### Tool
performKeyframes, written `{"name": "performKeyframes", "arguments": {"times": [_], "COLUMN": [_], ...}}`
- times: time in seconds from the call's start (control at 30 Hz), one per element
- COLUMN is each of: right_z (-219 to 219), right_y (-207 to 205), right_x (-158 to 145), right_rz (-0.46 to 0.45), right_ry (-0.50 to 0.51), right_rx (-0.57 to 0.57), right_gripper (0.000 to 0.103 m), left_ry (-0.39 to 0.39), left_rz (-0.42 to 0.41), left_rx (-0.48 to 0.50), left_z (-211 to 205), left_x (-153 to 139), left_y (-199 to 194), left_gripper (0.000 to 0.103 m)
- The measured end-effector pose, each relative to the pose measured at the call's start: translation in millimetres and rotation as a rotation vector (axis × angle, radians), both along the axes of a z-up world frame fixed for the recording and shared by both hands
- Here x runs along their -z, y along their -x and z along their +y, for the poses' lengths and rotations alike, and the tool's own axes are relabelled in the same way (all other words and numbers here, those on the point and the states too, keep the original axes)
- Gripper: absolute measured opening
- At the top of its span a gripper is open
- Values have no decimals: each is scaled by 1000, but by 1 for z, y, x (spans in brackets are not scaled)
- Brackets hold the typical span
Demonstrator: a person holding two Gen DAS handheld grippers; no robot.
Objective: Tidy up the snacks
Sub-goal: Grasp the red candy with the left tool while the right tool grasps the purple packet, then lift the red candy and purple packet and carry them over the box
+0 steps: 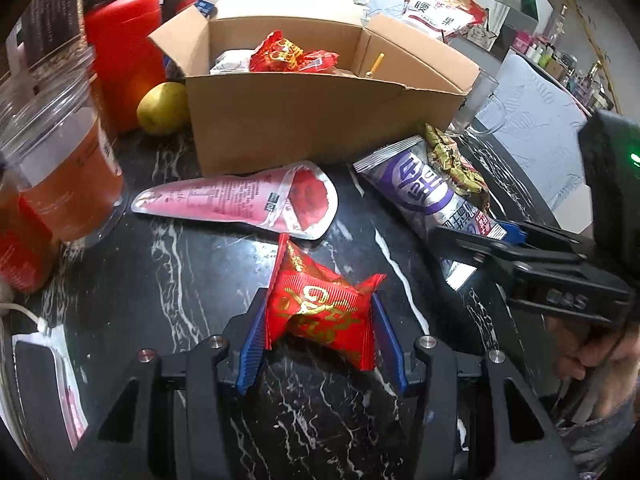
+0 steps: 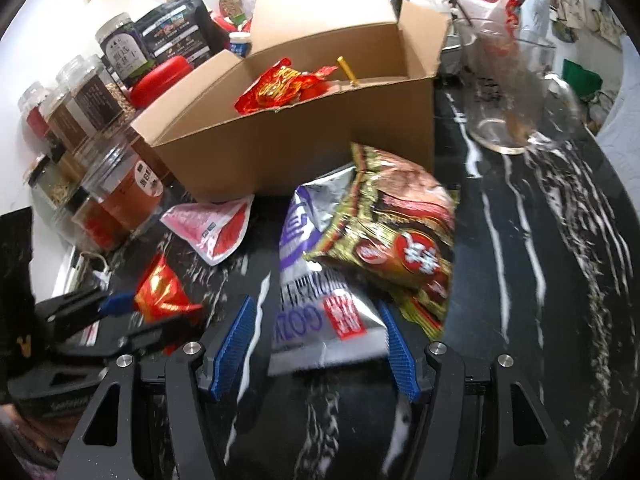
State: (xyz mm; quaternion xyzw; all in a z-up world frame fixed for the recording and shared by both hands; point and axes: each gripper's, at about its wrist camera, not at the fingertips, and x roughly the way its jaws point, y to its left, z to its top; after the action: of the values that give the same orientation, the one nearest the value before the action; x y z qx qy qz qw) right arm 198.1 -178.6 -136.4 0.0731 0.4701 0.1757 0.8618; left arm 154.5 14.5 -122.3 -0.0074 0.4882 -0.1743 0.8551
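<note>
Both grippers are gripping snacks: left gripper [image 1: 320, 320] is pinching a red packet [image 1: 320, 306], right gripper [image 2: 316, 340] is clamping a silver bag [image 2: 316, 292].

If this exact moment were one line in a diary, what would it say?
left tool: shut on red snack packet | right tool: around silver-purple packet, grip unclear | cardboard box: open, red packets inside
</note>
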Motion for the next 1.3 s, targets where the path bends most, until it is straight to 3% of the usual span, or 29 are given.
{"name": "performKeyframes", "arguments": {"times": [0.17, 0.2, 0.23, 0.6, 0.83, 1.0, 1.1, 1.17, 1.2, 1.27, 1.3], "right_z": [14, 15, 16, 8, -2, 6, 10, 11, 11, 11, 10], "right_y": [-12, -12, -12, 27, 59, 56, 52, 52, 51, 52, 53], "right_x": [7, 7, 7, 8, 4, 4, 5, 5, 5, 5, 6], "right_rz": [-8, -10, -11, 8, 53, 36, 32, 25, 23, 9, 0], "right_ry": [8, 12, 16, 25, 43, 103, 117, 122, 123, 134, 133], "right_rx": [-3, -2, 1, -55, -31, -17, -17, -13, -10, 10, 14], "right_gripper": [63, 57, 42, 40, 42, 50, 61, 61, 59, 43, 41], "left_ry": [0, -1, 0, 13, 18, 15, 16, 18, 17, 15, 15], "left_rz": [-10, -11, -12, -7, -6, -8, -10, -11, -12, -12, -11], "left_rx": [-11, -14, -17, 5, 29, 37, 33, 29, 27, 25, 26], "left_z": [2, 3, 5, 3, -3, -5, -4, -4, -3, -3, -3], "left_x": [-3, -4, -4, -5, -5, -6, -7, -8, -8, -8, -8], "left_y": [1, 2, 2, 10, 16, 18, 21, 22, 22, 23, 23], "left_gripper": [50, 50, 50, 50, 50, 50, 50, 50, 50, 50, 50]}}
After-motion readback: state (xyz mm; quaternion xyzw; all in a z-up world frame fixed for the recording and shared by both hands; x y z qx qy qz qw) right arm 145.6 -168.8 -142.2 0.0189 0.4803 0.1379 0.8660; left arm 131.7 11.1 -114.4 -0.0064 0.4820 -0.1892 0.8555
